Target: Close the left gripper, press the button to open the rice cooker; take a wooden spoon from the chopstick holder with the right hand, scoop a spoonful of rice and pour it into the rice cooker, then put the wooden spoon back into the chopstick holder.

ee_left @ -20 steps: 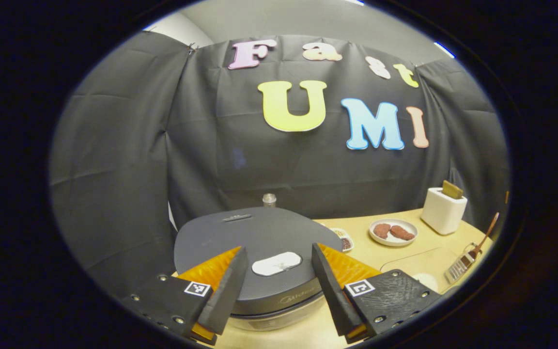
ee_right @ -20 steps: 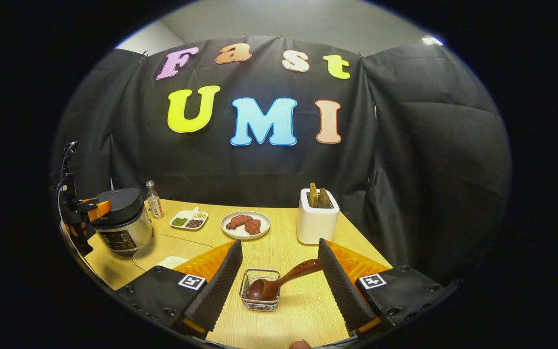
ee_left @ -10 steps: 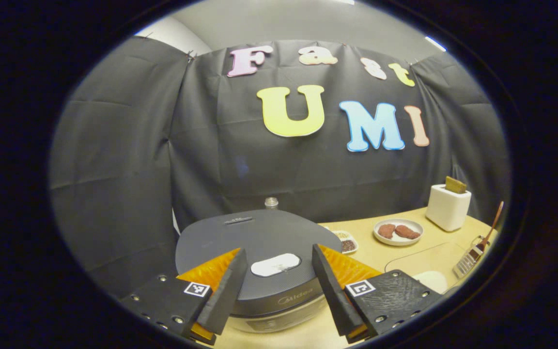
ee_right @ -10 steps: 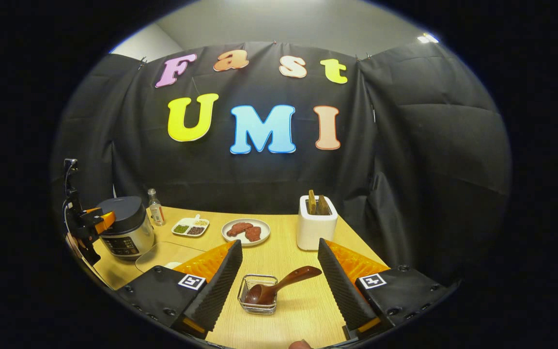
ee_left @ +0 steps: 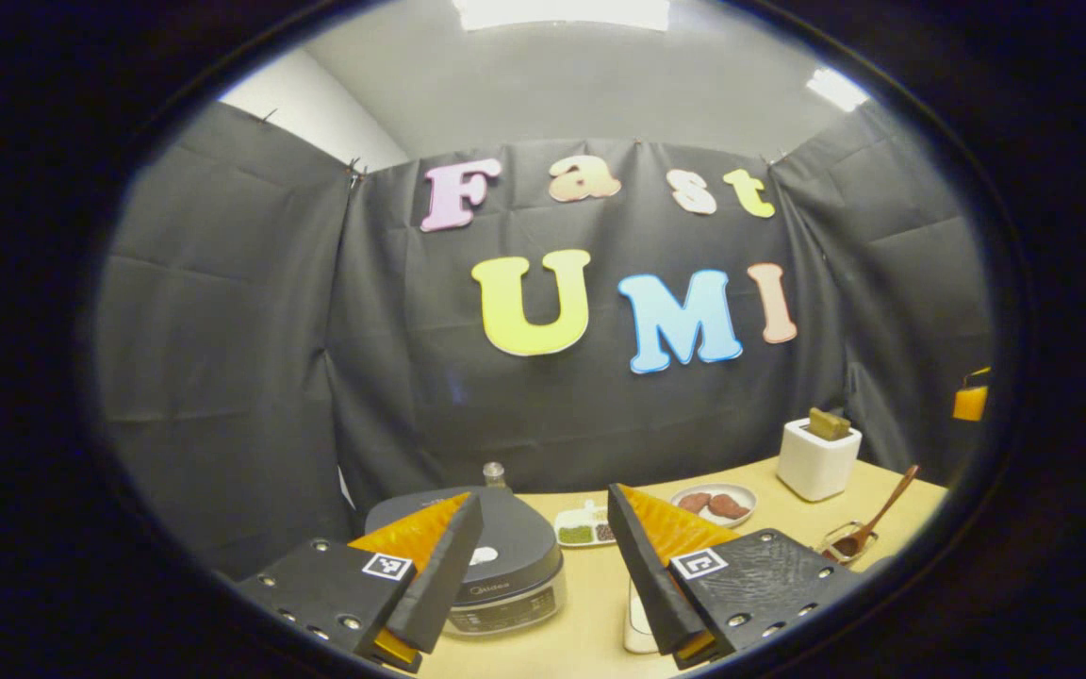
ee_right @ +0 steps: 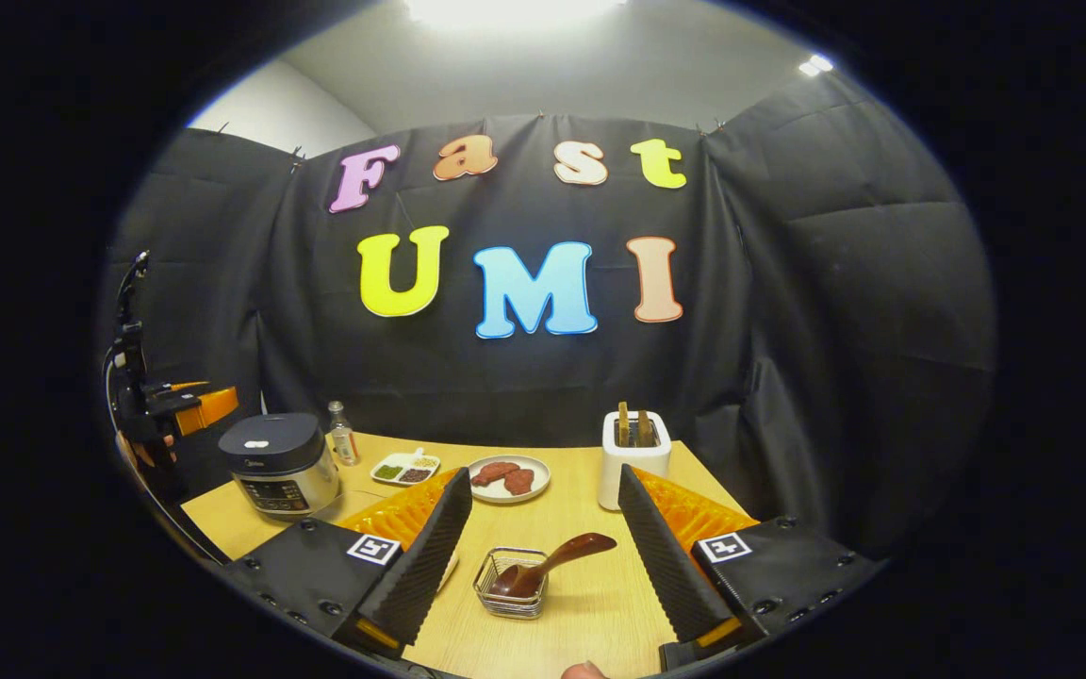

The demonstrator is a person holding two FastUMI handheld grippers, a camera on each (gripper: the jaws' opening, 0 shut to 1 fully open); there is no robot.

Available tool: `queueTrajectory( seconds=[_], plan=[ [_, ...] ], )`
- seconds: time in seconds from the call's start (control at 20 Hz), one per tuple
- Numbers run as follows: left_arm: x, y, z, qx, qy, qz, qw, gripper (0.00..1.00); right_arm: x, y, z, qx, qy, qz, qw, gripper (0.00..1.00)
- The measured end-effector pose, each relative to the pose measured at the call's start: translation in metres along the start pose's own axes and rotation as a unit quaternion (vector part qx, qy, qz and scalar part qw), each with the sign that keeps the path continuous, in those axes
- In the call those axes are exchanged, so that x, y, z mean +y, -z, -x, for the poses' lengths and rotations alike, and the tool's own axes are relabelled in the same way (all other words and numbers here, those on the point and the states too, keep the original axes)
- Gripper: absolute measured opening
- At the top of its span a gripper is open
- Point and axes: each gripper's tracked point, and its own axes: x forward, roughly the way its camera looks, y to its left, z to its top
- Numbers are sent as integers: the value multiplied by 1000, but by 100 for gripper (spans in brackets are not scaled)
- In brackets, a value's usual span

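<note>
The rice cooker point(ee_left: 496, 571) stands on the wooden table with its lid down, a white button point(ee_left: 482, 556) on top. My left gripper point(ee_left: 543, 500) hangs open, well above and back from it; the cooker point(ee_right: 281, 462) and that gripper point(ee_right: 180, 405) also appear at the left of the right gripper view. A wooden spoon point(ee_right: 548, 564) leans bowl-down in a wire chopstick holder point(ee_right: 508, 596), handle pointing right. My right gripper point(ee_right: 544, 476) is open, held above and short of the holder. The spoon point(ee_left: 878, 519) also shows far right in the left gripper view.
A white toaster point(ee_right: 635, 453) with two slices stands at the back. Beside it are a plate of meat point(ee_right: 508, 476), a divided dish of beans point(ee_right: 406, 469) and a small bottle point(ee_right: 342, 443). A white object point(ee_left: 635, 618) lies near the cooker, partly hidden by my finger.
Both grippers have drawn back and up from the table. The cooker looks much smaller in the left gripper view. Lid stays down, spoon stays in the holder, both grippers stay open.
</note>
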Motion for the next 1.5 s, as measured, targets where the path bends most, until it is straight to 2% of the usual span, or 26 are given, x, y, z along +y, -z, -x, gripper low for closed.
queueTrajectory(
  seconds=[0.25,0.3,0.35,0.75,1.2,1.5],
  plan=[
    [-9,-42,55,-14,12,3,1000,83,9,-17,14,-23,-11,-8,1000,98],
    [-6,-47,62,-17,11,6,1000,84,11,-21,17,-28,-9,-8,1000,93],
    [-2,-51,67,-20,9,8,1000,83,12,-23,21,-32,-6,-8,999,98],
    [35,-60,113,-32,6,10,999,83,43,-43,51,-64,14,-9,998,98],
    [73,-68,137,-38,-6,16,999,83,65,-56,70,-78,20,3,997,98],
    [83,-68,144,-38,-7,18,999,83,73,-61,75,-82,26,7,996,98]
  ],
)
